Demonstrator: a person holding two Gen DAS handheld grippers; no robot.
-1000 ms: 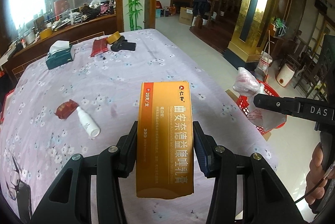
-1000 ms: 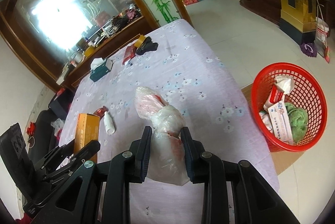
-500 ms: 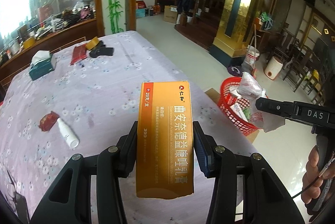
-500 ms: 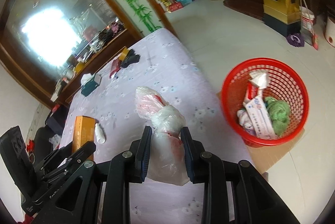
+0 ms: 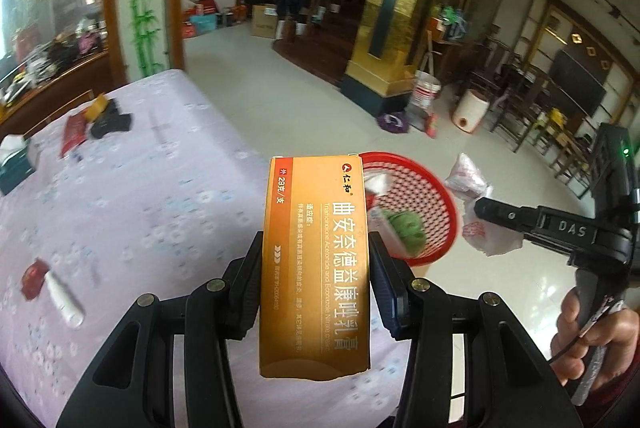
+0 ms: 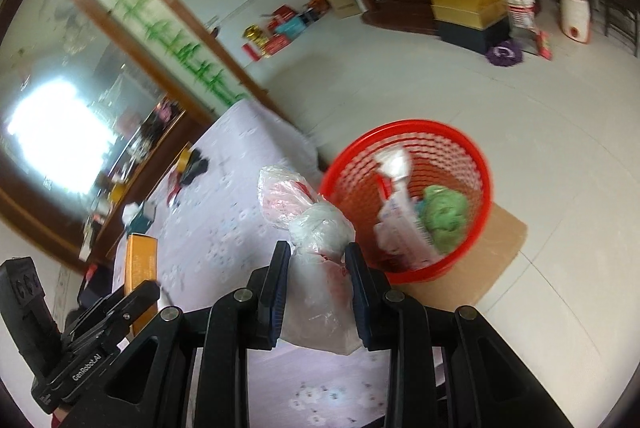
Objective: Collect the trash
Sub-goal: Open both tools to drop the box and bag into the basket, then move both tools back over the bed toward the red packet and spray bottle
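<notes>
My left gripper is shut on an orange medicine box with white Chinese lettering, held upright above the table's right edge. My right gripper is shut on a knotted clear plastic bag with pink print. In the left wrist view that bag hangs from the right gripper's finger beside the basket. A red mesh basket stands on brown cardboard on the floor, just right of the table, holding a green cloth and white packets. The same basket shows behind the orange box.
On the lilac flowered tablecloth lie a white bottle, a red wrapper, a tissue box and dark items at the far end. White buckets and a gold pillar stand across the tiled floor.
Both grippers have swung right, from over the table toward the red basket, each keeping its load. The basket now sits nearer the middle of both views.
</notes>
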